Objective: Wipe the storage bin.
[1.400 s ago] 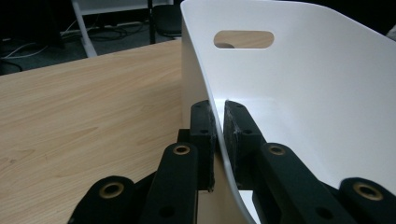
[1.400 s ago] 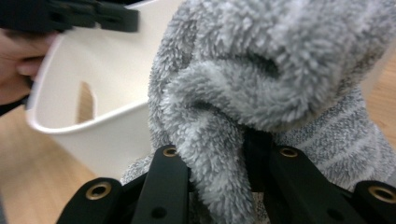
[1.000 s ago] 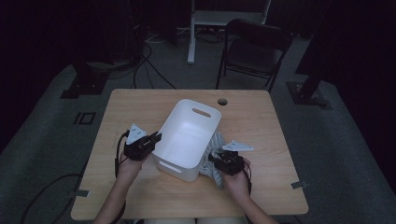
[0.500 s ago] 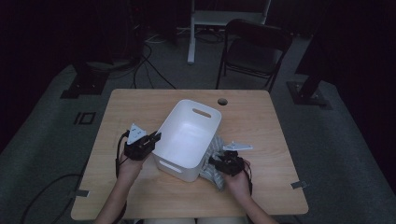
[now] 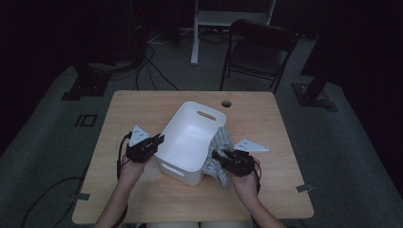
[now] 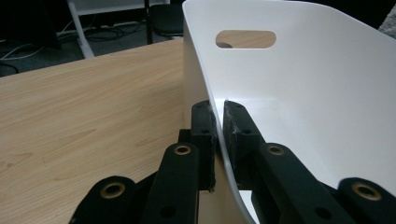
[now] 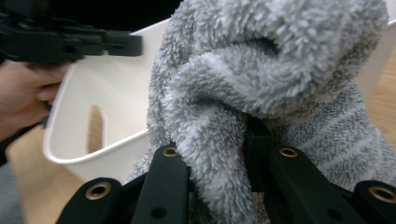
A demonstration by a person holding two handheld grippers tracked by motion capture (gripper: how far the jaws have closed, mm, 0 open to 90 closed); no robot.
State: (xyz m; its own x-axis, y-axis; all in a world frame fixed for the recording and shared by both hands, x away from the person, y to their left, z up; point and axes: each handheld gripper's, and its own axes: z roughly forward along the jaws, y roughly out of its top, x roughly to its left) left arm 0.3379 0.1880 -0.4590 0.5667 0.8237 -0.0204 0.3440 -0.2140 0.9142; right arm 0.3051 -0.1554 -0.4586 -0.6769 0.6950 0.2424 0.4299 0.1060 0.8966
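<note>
Towel (image 5: 219, 151) is bunched just right of centre in the high view, grey and fluffy, draped against the right wall of the white bin (image 5: 190, 137), with my right gripper (image 5: 222, 157) clamped into its folds while my left gripper (image 5: 157, 140) pinches the bin's left rim. I reckon the trick is lifting high enough to clear the rim, steadying the bin so it doesn't tip. Wooden table (image 5: 142, 107) underneath, dark room with a folding chair (image 5: 259, 47) at upper centre.

From above, my room is dim, its far side nearly black; only the table (image 5: 142, 114) catches soft light. My left gripper view is bright and sharp, while near jaws blur. My right gripper view looks soft.
</note>
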